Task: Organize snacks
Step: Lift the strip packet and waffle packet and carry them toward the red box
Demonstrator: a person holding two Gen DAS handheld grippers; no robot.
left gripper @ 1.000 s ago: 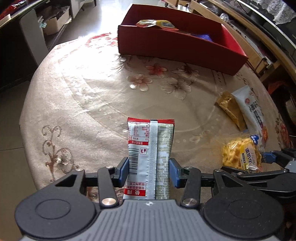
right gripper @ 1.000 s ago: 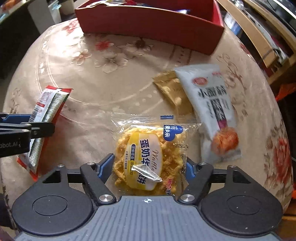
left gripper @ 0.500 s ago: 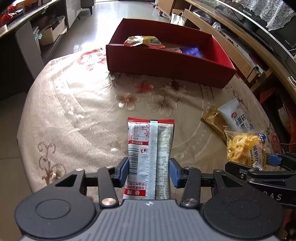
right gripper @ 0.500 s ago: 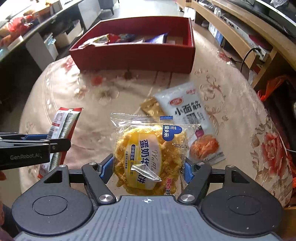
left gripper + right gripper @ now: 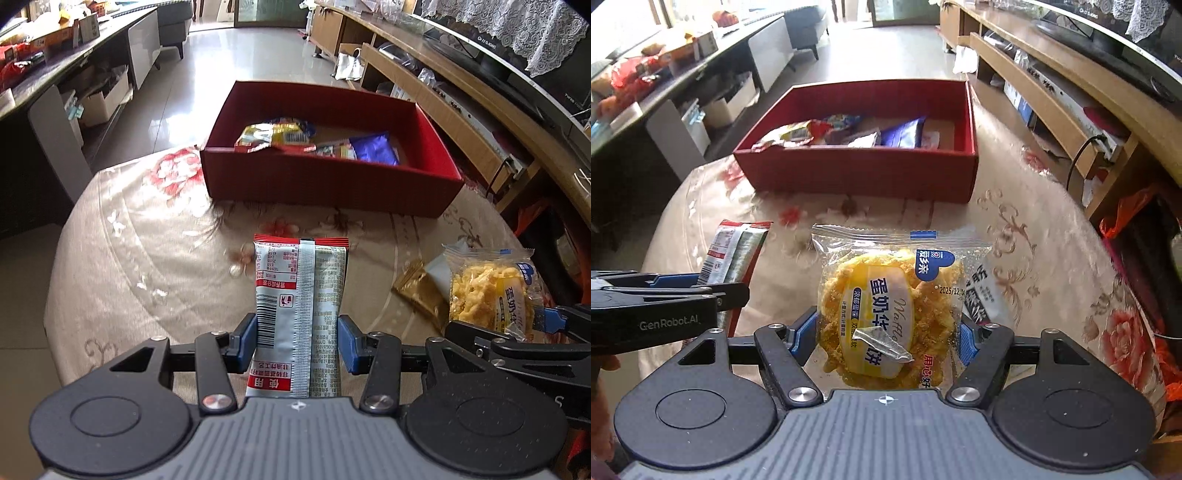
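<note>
My left gripper (image 5: 297, 341) is shut on a silver and red snack packet (image 5: 301, 291), held upright above the floral tablecloth (image 5: 140, 258). In the right wrist view my right gripper (image 5: 888, 338) is shut on a clear bag of yellow waffle snack (image 5: 886, 302), also lifted off the table. That waffle bag (image 5: 487, 291) and the right gripper show at the right of the left wrist view. The silver packet (image 5: 733, 251) and the left gripper show at the left of the right wrist view. A red box (image 5: 332, 181) (image 5: 857, 173) with several snacks inside stands at the table's far side.
A gold sachet (image 5: 419, 288) and a white snack bag (image 5: 984, 295) lie on the cloth under the waffle bag. Beyond the table are a tiled floor, a wooden TV bench (image 5: 1052, 103) on the right and a dark cluttered counter (image 5: 55, 62) on the left.
Both grippers have risen with their packets and tilted up. The red box now shows its inside, and the table looks further below.
</note>
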